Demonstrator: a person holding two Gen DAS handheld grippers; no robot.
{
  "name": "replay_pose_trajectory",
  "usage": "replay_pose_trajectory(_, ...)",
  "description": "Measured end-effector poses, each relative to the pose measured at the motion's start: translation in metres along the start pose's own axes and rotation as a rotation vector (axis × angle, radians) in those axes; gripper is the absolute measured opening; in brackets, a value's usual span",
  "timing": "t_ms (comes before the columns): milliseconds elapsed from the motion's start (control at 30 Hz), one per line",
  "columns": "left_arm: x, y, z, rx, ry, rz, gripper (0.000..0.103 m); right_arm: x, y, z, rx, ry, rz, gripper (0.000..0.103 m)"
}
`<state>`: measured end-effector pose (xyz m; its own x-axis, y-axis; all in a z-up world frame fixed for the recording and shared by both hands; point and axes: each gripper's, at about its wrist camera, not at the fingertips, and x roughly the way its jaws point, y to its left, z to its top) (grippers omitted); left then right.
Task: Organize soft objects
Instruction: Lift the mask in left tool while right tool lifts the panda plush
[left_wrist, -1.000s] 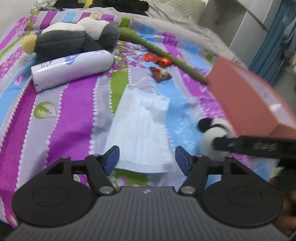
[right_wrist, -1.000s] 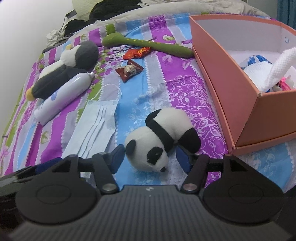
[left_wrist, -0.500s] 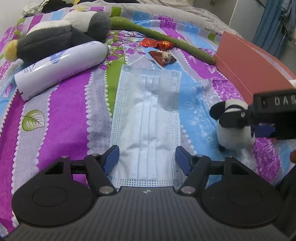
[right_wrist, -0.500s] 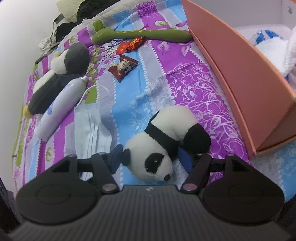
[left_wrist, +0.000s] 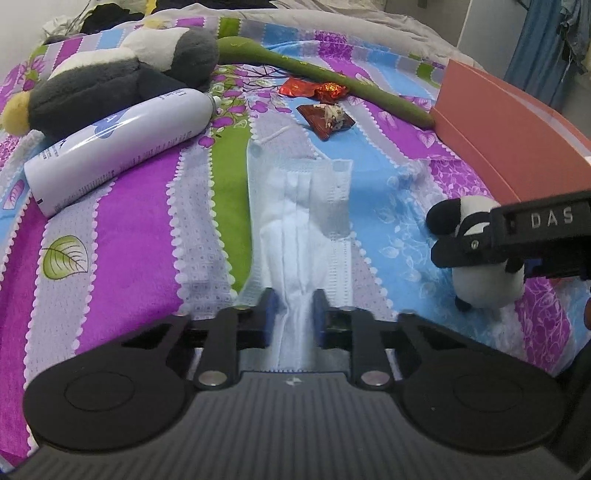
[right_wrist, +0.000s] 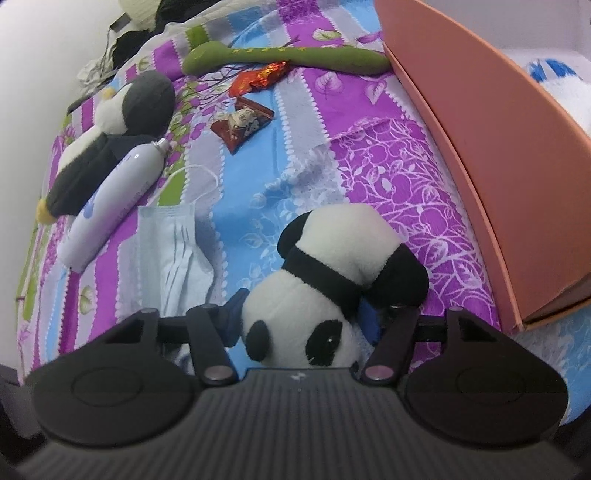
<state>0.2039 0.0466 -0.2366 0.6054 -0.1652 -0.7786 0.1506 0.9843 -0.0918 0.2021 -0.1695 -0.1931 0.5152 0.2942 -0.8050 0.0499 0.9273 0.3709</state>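
My left gripper (left_wrist: 293, 314) closing, pinching near edge of face mask (left_wrist: 306, 206) flat on bed, so it bunches up for lifting. My right gripper (right_wrist: 301, 325) closing around toy panda (right_wrist: 332, 280), pads at its sides. Pink box (right_wrist: 480, 147) just beside, likely home for both.

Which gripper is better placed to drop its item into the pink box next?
Right. The right gripper, jaws closing around the panda, sits beside the pink box. The left gripper, pinching the face mask, is farther away.
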Motion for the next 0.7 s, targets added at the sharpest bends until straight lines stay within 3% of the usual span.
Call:
replay_pose_trajectory(133, -0.005, -0.002, 0.003, -0.020, -0.003, -0.013, 0.005, -0.005, 0.004, -0.002, -0.058, -0.016, 0.001, 0.062)
replay_pose_trajectory(267, -0.019, -0.002, 0.006, -0.076, -0.014, -0.051, 0.004, -0.015, 0.003, -0.004, -0.091, -0.031, 0.000, 0.062)
replay_pose_trajectory(700, -0.079, -0.024, 0.012, -0.125, -0.076, -0.095, 0.004, -0.072, 0.010, -0.013, -0.174, -0.089, 0.009, 0.063)
